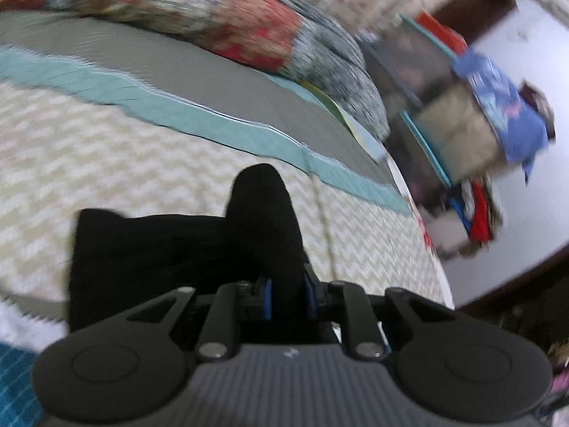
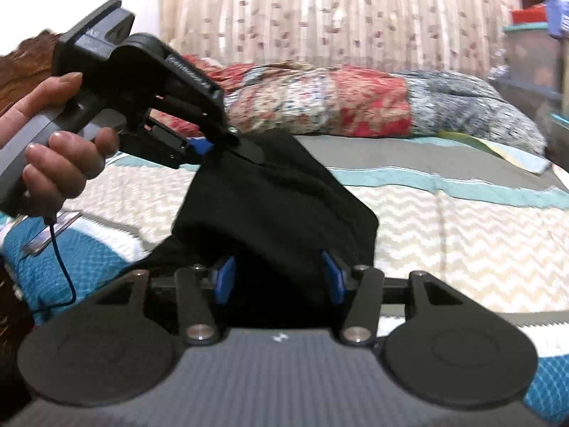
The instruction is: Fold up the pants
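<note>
Two tools [image 1: 287, 293] [image 2: 281, 277], black pants [image 2: 270, 192], lettering unreadable

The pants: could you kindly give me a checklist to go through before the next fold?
1. Left gripper pinching the pants: ok, jaws narrow on black cloth.
2. Right gripper holding the pants: not ok, pads stand apart from the cloth between them.
3. Cloth lifted off the bed: ok, it hangs from the left gripper.
4. Bed under the pants free of clutter: ok, only the quilt shows.
5. Pant legs aligned: cannot tell, cloth is bunched and blurred.
</note>
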The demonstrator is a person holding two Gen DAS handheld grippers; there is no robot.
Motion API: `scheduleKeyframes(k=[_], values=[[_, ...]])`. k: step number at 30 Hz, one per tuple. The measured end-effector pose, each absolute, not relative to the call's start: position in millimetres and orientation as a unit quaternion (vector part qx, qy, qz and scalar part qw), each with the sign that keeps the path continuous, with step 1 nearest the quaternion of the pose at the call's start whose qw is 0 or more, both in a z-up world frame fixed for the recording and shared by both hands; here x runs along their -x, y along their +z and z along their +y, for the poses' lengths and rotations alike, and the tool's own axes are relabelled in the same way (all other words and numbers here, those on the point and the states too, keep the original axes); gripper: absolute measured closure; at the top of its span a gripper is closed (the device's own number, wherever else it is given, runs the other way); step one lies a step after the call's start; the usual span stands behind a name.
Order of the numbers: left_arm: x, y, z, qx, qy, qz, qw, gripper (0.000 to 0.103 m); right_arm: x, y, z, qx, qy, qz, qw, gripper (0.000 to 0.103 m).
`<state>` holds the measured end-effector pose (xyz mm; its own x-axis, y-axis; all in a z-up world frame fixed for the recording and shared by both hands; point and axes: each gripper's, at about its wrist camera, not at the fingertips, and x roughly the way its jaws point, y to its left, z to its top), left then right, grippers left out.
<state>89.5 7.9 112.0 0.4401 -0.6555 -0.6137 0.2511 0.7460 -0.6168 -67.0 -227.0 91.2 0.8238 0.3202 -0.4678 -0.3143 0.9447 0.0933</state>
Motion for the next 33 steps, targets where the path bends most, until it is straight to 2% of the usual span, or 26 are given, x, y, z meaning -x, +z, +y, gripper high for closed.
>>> scheduleKeyframes(k=[7, 9, 11, 12, 14, 18, 22, 24, 26, 30, 33], values=[[-82.8, 80.9, 92.1, 0.272, -0.203, 0.438, 0.832, 0.085, 59.7, 81.0, -206.0, 0.013, 0.211, 0.283, 0.936, 0.046], [-86.1, 59.1, 98.4, 0.27, -0.166, 0.472, 0.822, 0.07, 49.2, 71.9, -205.0, 0.012, 0.215, 0.312, 0.925, 0.045], [-84.9, 41.9, 99.6, 0.263, -0.137, 0.499, 0.814, 0.066, 47.0, 69.5, -202.2, 0.013, 0.215, 0.326, 0.92, 0.045], [-81.5, 38.3, 101.0, 0.266, -0.138, 0.498, 0.814, 0.057, 47.4, 71.5, -201.7, 0.014, 0.215, 0.324, 0.921, 0.045], [-75.7, 37.9, 104.9, 0.284, -0.14, 0.487, 0.814, 0.047, 51.6, 80.9, -202.9, 0.015, 0.219, 0.308, 0.925, 0.045], [-65.6, 49.4, 110.1, 0.303, -0.157, 0.461, 0.819, 0.045, 52.4, 100.3, -215.9, -0.001, 0.217, 0.265, 0.939, 0.045], [-61.8, 63.4, 94.2, 0.278, -0.18, 0.444, 0.833, 0.037, 29.1, 109.9, -230.2, -0.025, 0.194, 0.254, 0.947, 0.047], [-61.4, 64.7, 82.6, 0.257, -0.189, 0.445, 0.837, 0.029, 9.5, 107.4, -236.0, -0.056, 0.189, 0.269, 0.943, 0.058], [-61.6, 59.7, 71.1, 0.241, -0.187, 0.456, 0.836, 0.028, -12.2, 93.6, -238.2, -0.09, 0.187, 0.305, 0.93, 0.073], [-66.6, 38.7, 60.2, 0.253, -0.189, 0.485, 0.815, 0.03, -49.6, 54.5, -240.3, -0.182, 0.177, 0.362, 0.897, 0.071], [-65.0, 31.0, 52.7, 0.238, -0.187, 0.488, 0.819, 0.029, -62.1, 35.2, -231.5, -0.2, 0.199, 0.408, 0.868, 0.068]])
